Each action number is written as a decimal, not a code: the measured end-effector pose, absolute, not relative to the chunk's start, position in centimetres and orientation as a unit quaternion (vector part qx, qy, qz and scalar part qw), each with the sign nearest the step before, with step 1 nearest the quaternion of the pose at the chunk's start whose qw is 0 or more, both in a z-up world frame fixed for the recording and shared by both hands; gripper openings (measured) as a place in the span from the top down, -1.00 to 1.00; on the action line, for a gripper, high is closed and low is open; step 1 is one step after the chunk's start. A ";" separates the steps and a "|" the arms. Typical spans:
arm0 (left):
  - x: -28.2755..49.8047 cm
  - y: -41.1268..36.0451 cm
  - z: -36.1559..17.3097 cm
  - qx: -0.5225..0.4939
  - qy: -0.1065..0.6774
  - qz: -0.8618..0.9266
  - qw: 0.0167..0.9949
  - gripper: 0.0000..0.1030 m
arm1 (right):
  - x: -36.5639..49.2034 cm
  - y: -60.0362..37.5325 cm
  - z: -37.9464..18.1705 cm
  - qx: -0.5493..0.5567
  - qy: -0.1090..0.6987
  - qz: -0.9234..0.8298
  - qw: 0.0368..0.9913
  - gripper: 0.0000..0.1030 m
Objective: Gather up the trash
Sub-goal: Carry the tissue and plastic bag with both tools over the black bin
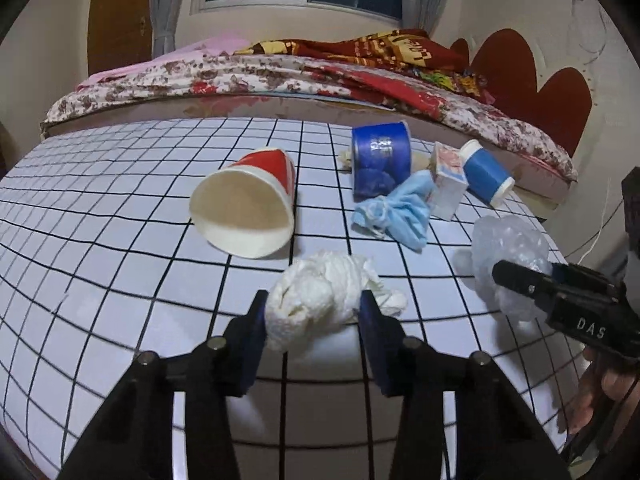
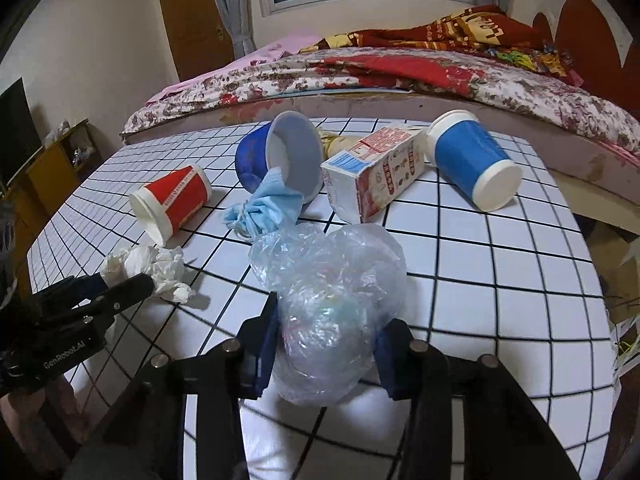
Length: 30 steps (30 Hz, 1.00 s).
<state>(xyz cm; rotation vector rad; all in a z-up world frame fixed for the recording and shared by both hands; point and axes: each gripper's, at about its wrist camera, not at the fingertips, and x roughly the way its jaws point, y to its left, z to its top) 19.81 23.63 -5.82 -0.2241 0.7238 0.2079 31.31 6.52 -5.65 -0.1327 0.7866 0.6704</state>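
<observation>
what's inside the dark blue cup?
The dark blue cup lies on its side. Its pale inner wall shows, and one end of the light blue mask reaches into the mouth. The bottom is hidden behind the mask.

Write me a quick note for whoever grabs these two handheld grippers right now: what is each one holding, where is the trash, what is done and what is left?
Left gripper: shut on the tissue wad, at the table's near edge.
Right gripper: shut on the plastic bag, also at the near edge.
Still lying on the grid table: red cup on its side, dark blue cup on its side, face mask in front of it, carton, blue-and-white cup on its side.
Done: two pieces gripped. No bin in view.
Left: drop both pieces, then collect the five others.
</observation>
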 end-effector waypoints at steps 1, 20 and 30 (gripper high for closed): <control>19.4 23.3 -5.7 -0.104 0.350 0.100 0.926 0.11 | 30.9 6.2 -5.5 -0.062 0.373 0.319 0.869 0.16; 14.1 18.4 -3.8 -0.089 0.316 0.067 0.942 0.13 | 23.7 0.2 -2.8 -0.041 0.337 0.299 0.892 0.16; 11.3 15.5 -3.2 -0.085 0.306 0.049 0.947 0.13 | 20.4 -3.6 -1.9 -0.023 0.324 0.279 0.904 0.16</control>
